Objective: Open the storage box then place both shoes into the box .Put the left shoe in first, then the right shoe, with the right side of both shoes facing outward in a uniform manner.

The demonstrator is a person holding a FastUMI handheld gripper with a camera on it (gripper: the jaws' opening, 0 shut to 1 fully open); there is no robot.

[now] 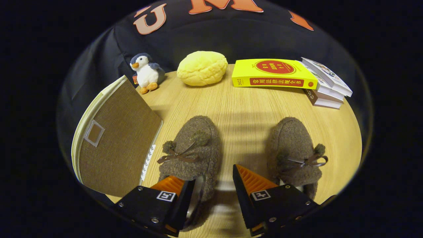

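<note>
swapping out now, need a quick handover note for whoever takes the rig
Tongs: open, holding nothing; one finger sits over the near edge of the shoe by the box.
Storage box: on the table beside that shoe, lid looks closed.
Other shoe: just ahead of the other finger.
Done: nothing that shows.
Left: open the box, put in the left shoe, then the right, right sides outward.

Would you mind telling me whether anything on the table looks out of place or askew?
Nothing looks spilled or damaged. The two fuzzy brown slippers lie side by side on the wooden table, toes pointing away. The open gripper has one finger at the near slipper's heel. The brown storage box stands beside them, its lid closed.
</note>
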